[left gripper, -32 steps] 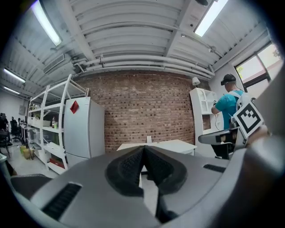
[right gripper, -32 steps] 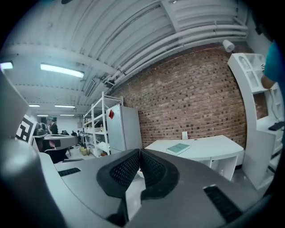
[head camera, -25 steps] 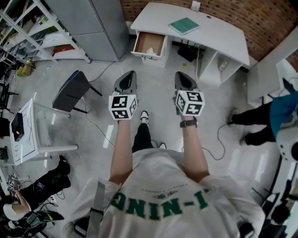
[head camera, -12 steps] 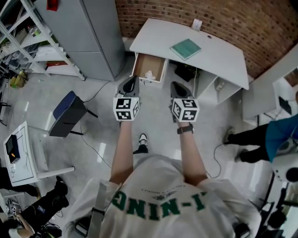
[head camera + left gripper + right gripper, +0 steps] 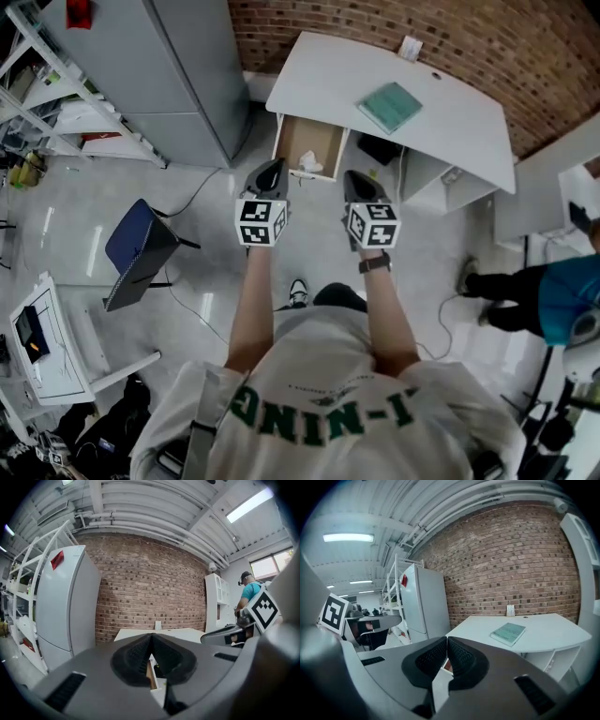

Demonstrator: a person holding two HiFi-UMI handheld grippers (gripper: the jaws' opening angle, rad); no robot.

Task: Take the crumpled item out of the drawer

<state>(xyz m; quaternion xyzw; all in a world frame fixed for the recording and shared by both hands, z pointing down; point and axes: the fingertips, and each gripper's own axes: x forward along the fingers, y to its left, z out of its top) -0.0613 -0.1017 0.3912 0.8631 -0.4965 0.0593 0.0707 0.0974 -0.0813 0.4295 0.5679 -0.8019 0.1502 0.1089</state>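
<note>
A white desk stands against the brick wall, with its wooden drawer pulled open at the left end. A white crumpled item lies at the drawer's near right corner. My left gripper hangs shut and empty just short of the drawer front. My right gripper is level with it to the right, also shut with nothing in it. In the left gripper view the jaws meet in front of the desk. In the right gripper view the jaws are pressed together too.
A green book lies on the desk top, seen also as the book in the right gripper view. A grey cabinet stands left of the desk, a blue chair on the floor at left. Cables trail on the floor. A person in teal stands at right.
The person has walked toward the desk. Both grippers have come closer to the open drawer and stay shut.
</note>
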